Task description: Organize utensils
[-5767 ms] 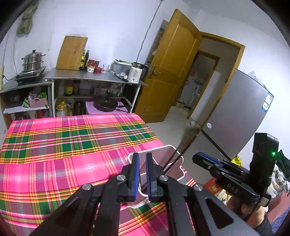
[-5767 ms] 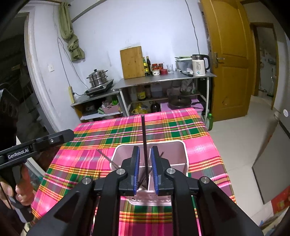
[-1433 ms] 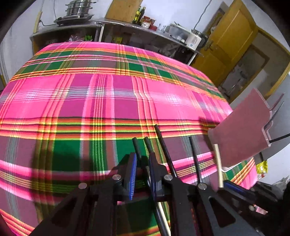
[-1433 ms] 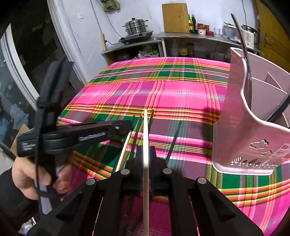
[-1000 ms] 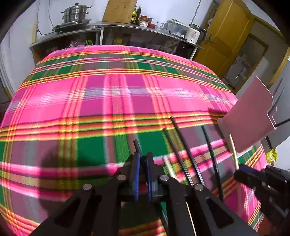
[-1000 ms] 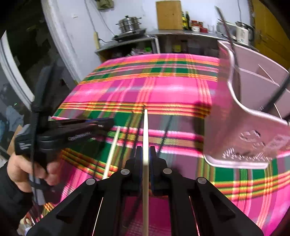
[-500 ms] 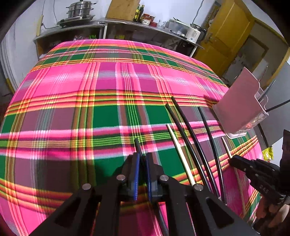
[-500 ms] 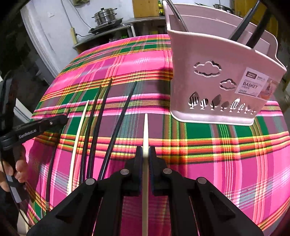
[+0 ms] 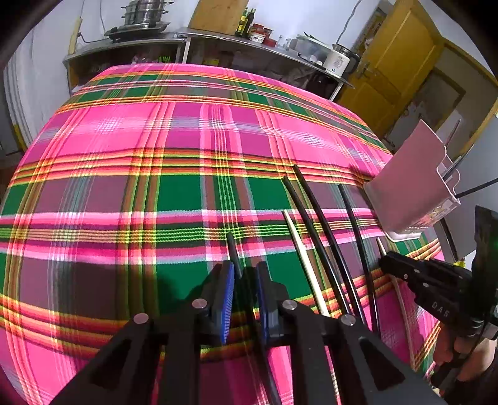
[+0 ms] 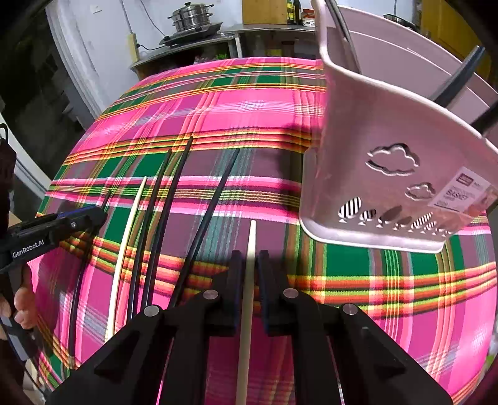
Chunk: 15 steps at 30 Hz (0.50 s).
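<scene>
My left gripper (image 9: 244, 277) has its jaws slightly apart around a black chopstick (image 9: 232, 249) that lies on the plaid cloth. My right gripper (image 10: 250, 264) is shut on a cream chopstick (image 10: 251, 236) held low over the cloth. Between them lie a second cream chopstick (image 10: 130, 224) and three black chopsticks (image 10: 162, 202) on the cloth. The pink utensil basket (image 10: 389, 174) stands to the right, close in front of my right gripper, with several dark utensils in it. It also shows in the left wrist view (image 9: 411, 174).
The table is covered by a pink and green plaid cloth (image 9: 155, 155). Behind it stand metal shelves with a steamer pot (image 9: 146, 12), bottles and a kettle (image 9: 339, 59). A yellow door (image 9: 404, 62) is at the back right.
My left gripper's jaws have opened a little around the black chopstick, which now rests on the cloth. My right gripper with the cream chopstick has moved closer to the basket.
</scene>
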### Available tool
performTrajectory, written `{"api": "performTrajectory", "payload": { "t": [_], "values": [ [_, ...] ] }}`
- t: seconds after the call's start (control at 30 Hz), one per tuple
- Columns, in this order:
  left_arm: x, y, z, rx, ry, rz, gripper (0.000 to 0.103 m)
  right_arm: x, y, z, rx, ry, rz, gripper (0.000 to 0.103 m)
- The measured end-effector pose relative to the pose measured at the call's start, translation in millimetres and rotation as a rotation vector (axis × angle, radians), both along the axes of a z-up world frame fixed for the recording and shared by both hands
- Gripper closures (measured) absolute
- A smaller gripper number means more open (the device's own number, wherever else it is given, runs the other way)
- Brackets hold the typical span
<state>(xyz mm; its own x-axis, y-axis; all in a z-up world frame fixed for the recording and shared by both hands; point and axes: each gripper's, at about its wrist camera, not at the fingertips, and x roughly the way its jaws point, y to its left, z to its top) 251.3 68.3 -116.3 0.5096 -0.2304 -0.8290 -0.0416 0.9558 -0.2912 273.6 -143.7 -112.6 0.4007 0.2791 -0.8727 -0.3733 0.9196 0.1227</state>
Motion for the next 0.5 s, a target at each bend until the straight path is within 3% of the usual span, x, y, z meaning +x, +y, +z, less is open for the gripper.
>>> {"api": "performTrajectory", "payload": {
  "t": [0.23,0.33,0.5],
  "values": [
    [12.4,-5.0,0.8,0.037,0.004,-0.014,0.090,6.4,7.4,-0.5,-0.019,0.004,0.012,0.095],
    [13.5,-6.6,0.7,0.075,0.008,-0.018,0.097,7.2,6.1,-0.3,-0.007,0.012,0.008,0.097],
    [12.7,-5.1,2.6,0.059,0.016,-0.029,0.098,0.2,4.9,9.8,0.035,-0.001,0.019,0.097]
  ]
}}
